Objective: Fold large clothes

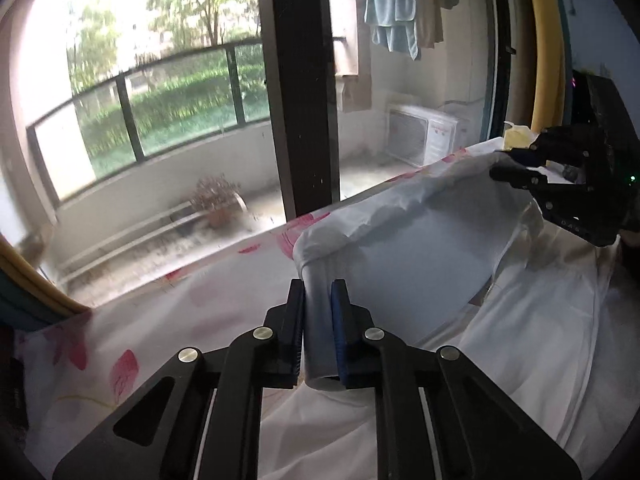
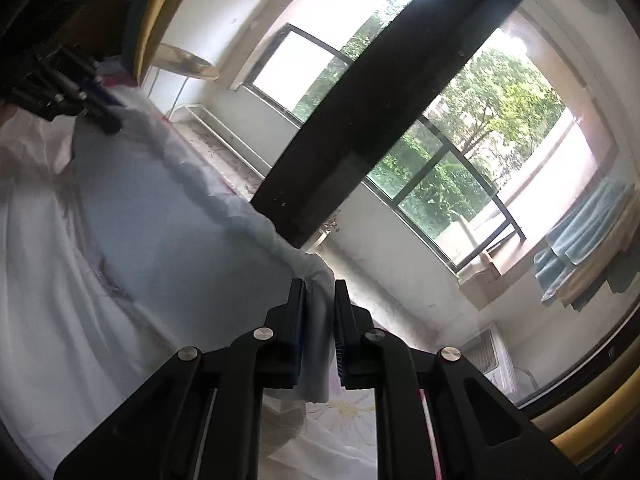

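A large white garment [image 1: 420, 248] lies on a bed with a pink-flowered sheet [image 1: 120, 360]. Its far edge is lifted between both grippers. My left gripper [image 1: 318, 292] is shut on one end of that edge, cloth bunched between its pads. At the right of the left wrist view, my right gripper [image 1: 508, 168] pinches the other end. In the right wrist view the right gripper [image 2: 319, 292] is shut on a white cloth corner, and the garment [image 2: 140, 208] stretches away to the left gripper [image 2: 100, 108] at upper left.
Beyond the bed is a glass balcony door with a dark frame [image 1: 304, 80]. Outside are a railing, a potted plant [image 1: 218, 200], an air-conditioner unit [image 1: 424, 132] and hanging laundry [image 1: 394, 4]. A yellow object [image 1: 516, 136] sits near the bed's far right corner.
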`<state>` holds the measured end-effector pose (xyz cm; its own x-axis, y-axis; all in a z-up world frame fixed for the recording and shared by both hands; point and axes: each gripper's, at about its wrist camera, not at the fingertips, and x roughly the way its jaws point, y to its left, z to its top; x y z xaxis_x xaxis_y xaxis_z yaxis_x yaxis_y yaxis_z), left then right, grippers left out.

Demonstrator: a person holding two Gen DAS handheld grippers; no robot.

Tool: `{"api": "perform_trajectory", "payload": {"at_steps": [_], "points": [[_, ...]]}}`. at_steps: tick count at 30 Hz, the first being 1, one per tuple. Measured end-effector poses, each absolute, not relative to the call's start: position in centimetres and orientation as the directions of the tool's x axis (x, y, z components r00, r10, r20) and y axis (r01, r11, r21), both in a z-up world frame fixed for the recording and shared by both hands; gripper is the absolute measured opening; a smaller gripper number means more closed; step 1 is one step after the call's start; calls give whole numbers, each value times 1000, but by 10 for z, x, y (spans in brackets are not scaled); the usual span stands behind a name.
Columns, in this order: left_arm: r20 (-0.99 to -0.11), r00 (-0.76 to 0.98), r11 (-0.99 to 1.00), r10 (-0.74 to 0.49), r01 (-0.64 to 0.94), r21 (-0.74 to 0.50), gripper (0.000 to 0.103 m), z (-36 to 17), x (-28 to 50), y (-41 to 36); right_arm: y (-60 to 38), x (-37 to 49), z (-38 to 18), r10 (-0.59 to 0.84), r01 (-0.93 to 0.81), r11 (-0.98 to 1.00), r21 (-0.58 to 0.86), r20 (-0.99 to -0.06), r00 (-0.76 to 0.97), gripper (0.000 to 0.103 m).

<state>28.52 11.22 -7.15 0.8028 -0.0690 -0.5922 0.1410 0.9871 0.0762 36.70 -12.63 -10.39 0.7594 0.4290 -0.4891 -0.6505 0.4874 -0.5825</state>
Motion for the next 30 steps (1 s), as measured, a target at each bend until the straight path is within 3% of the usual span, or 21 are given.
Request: {"api": "perform_trajectory", "payload": {"at_steps": [7, 14, 30], "points": [[-533, 844, 979, -57, 151, 135, 14, -63, 254, 99, -149, 355, -91, 479, -707, 504, -495, -521, 706, 16], [-560, 820, 970, -120, 216, 108, 14, -57, 227, 93, -176, 337, -82, 548, -789, 506, -348, -577, 606, 16], [-628, 757, 966, -179, 257, 35, 14, -73, 164, 85, -201, 302, -96, 514, -812, 499, -301, -652, 557, 20]]}}
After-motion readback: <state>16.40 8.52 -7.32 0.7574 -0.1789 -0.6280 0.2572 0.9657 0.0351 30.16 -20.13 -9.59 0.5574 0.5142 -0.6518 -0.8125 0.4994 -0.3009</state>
